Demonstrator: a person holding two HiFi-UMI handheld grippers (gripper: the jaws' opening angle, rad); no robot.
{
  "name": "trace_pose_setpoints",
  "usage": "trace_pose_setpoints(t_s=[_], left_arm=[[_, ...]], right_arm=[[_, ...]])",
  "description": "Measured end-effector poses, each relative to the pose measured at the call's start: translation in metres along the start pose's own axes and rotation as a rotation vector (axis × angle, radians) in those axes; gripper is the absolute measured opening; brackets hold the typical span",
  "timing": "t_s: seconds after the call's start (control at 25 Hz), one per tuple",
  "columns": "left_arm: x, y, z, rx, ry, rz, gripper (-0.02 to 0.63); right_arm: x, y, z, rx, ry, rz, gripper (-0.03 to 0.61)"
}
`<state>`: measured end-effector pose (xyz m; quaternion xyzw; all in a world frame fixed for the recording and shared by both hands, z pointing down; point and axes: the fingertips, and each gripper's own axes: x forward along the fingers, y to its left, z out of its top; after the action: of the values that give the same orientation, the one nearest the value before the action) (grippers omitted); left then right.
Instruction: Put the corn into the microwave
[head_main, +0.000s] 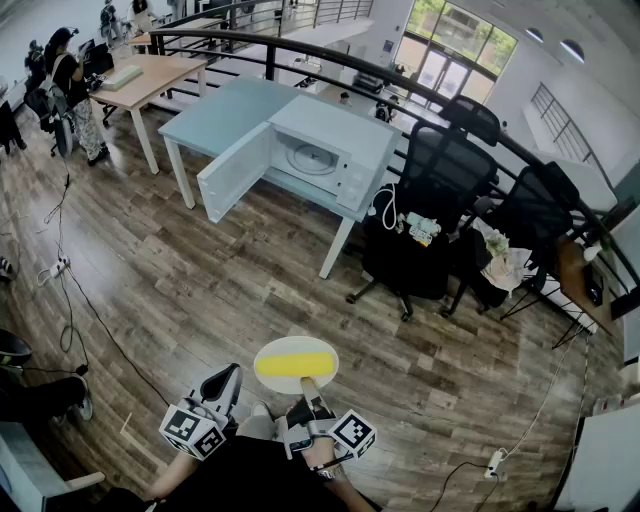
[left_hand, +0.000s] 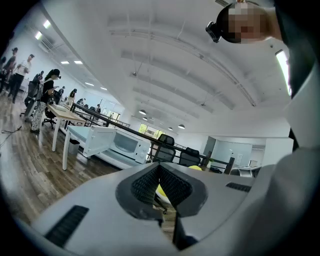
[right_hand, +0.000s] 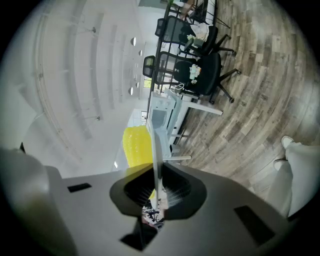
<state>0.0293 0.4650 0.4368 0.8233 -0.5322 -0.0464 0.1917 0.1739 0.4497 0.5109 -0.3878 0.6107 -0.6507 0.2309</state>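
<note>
Pinching plate (head_main: 295, 343) rim in right gripper (head_main: 305, 383), carrying corn (head_main: 294, 364) on it, well apart from open microwave (head_main: 320, 158). Holding left gripper (head_main: 232, 372) clenched on nothing. Judging corn light, stiff, prone to rolling; favouring firm rim grip, plate level.

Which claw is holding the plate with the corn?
The right claw, shut on the rim of the white plate; the corn lies on it. The left claw beside it grips nothing.

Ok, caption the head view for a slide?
Right gripper holds the plate of corn; microwave open on the table ahead.
</note>
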Motion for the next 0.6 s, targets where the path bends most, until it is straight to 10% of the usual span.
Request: trace_pose_setpoints(t_s=[0.6], left_arm=[[0.01,-0.021,-0.009,0.006,0.013,-0.015,0.003]], right_arm=[[-0.016,-0.011,0.008,0.01,0.005,-0.024,0.029]])
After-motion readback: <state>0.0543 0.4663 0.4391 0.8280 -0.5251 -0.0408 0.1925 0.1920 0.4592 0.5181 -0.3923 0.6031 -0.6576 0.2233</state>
